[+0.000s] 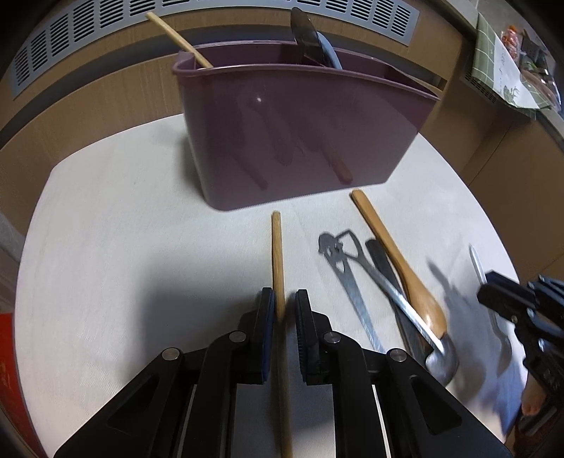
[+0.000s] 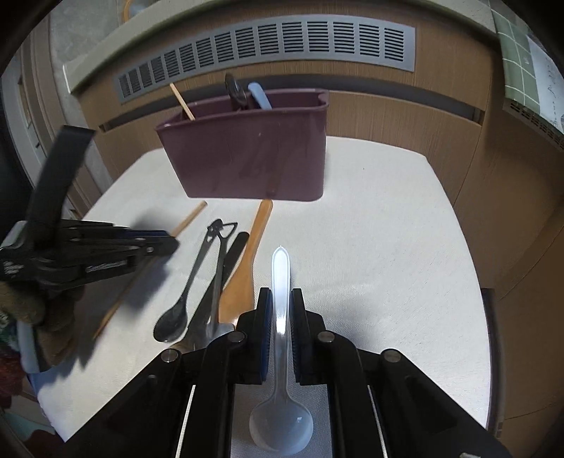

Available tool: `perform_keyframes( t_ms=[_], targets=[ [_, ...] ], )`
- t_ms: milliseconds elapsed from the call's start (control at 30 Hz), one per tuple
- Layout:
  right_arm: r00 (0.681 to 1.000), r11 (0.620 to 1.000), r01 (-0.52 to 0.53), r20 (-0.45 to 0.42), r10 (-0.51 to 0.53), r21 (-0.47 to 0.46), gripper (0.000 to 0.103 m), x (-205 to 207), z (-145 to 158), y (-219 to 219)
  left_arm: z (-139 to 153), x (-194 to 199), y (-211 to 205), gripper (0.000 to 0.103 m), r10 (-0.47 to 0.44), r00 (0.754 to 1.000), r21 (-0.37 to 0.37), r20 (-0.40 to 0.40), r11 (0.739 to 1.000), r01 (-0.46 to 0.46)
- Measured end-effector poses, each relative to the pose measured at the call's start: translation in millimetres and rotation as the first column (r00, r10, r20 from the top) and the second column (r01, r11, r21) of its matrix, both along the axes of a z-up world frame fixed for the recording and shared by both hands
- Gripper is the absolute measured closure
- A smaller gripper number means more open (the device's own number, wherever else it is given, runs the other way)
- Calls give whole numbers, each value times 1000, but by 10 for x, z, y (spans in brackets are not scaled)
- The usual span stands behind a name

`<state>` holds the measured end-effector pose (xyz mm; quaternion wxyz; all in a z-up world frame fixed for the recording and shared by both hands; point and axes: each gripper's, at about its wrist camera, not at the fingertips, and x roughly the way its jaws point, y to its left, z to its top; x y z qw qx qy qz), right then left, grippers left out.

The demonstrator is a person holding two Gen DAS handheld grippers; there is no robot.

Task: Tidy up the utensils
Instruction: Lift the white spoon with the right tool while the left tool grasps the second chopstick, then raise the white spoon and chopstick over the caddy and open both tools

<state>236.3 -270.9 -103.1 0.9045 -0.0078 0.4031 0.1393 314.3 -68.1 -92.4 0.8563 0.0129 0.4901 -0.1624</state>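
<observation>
The left gripper (image 1: 284,310) sat low in its own view, at six o'clock, its two black fingers with blue pads (image 1: 268,310) close on either side of a wooden chopstick (image 1: 277,260) that ran straight toward twelve o'clock. Whether the pads actually pinched the stick could not be told.

The right gripper (image 2: 281,310) was clamped on the handle of a clear plastic spoon (image 2: 280,352), bowl toward the camera, handle tip pointing to twelve o'clock.

On the white table (image 2: 387,246), a maroon plastic utensil caddy (image 1: 299,141) stood at twelve o'clock. A second chopstick (image 1: 178,37), a black utensil (image 1: 305,33) and a pale blue handle (image 1: 329,49) rose from it.

Just beside the held chopstick, at three o'clock in the left view, lay a loose pile: a metal spoon with a cut-out handle (image 1: 347,278), a metal utensil with a triangular loop (image 1: 391,292), a black handle (image 1: 382,259) and a wooden spoon (image 1: 398,260), crossing one another.

White lettering on the left gripper's side, seen from the right view, was too blurred to read.
</observation>
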Motion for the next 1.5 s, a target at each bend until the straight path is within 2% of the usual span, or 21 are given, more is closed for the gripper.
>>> perform_keyframes(
  t_ms=[133, 233, 333, 433, 500, 600, 700, 800, 933, 1033, 1133, 1167, 1200, 1267, 1333, 1367, 1400, 1433, 1500],
  targets=[
    [1000, 1000, 20, 20, -20, 6, 95, -29, 25, -11, -10, 86, -25, 92, -1, 1000, -5, 15, 1000, 1],
    [999, 999, 34, 22, -34, 34, 95, -26, 42, -37, -1, 58, 0, 97, 22, 1000, -16, 22, 1000, -21],
    [998, 998, 32, 52, -35, 59, 95, -81, 129, -77, 159, -128, 138, 97, 51, 998, -150, 30, 988, -46],
    [996, 996, 39, 72, -45, 80, 95, -109, 222, -119, 480, -415, 320, 97, 96, 990, -294, 102, 954, -63],
    [996, 993, 45, 74, -54, 110, 95, -109, 276, -148, 651, -568, 412, 97, 122, 982, -353, 142, 933, -65],
    [995, 983, 45, 75, -58, 176, 95, -115, 365, -187, 891, -773, 509, 97, 168, 958, -389, 233, 919, -67],
    [993, 982, 53, 94, -71, 184, 95, -154, 445, -181, 1050, -963, 598, 97, 222, 921, -420, 321, 905, -72],
    [993, 982, 47, 97, -65, 180, 95, -172, 480, -162, 1093, -1037, 693, 97, 272, 890, -447, 366, 890, -88],
    [991, 982, 59, 105, -79, 182, 95, -170, 511, -172, 1107, -1096, 744, 97, 299, 874, -485, 382, 870, -86],
    [982, 979, 59, 168, -92, 193, 95, -172, 692, -197, 1367, -1117, 746, 97, 302, 832, -480, 465, 876, -50],
    [938, 983, 20, 337, -82, 183, 95, -114, 1283, -193, 1858, -971, 611, 97, 276, 741, -432, 612, 901, 21],
    [918, 984, 3, 390, -74, 181, 95, -85, 1476, -188, 2016, -904, 576, 97, 292, 691, -428, 661, 903, 28],
    [887, 983, -15, 456, -72, 183, 95, -36, 1722, -184, 2143, -832, 554, 97, 327, 631, -436, 703, 900, 19],
    [844, 979, -33, 531, -80, 201, 95, 60, 1983, -190, 2259, -688, 534, 97, 388, 538, -465, 748, 885, 7],
    [806, 973, -63, 586, -83, 223, 95, 218, 2132, -166, 2255, -520, 530, 97, 445, 474, -500, 760, 866, -11],
    [796, 970, -74, 599, -82, 232, 95, 298, 2145, -157, 2212, -401, 527, 97, 475, 450, -520, 756, 854, -28],
    [793, 969, -78, 603, -82, 234, 95, 374, 2139, -143, 2177, -316, 543, 97, 494, 442, -533, 749, 845, -40],
    [795, 970, -73, 601, -85, 234, 95, 493, 2106, -121, 2139, -237, 551, 97, 508, 440, -543, 740, 838, -55],
    [803, 972, -60, 589, -88, 227, 95, 671, 2017, -80, 2023, -27, 566, 97, 528, 461, -560, 713, 825, -79]
  ],
)
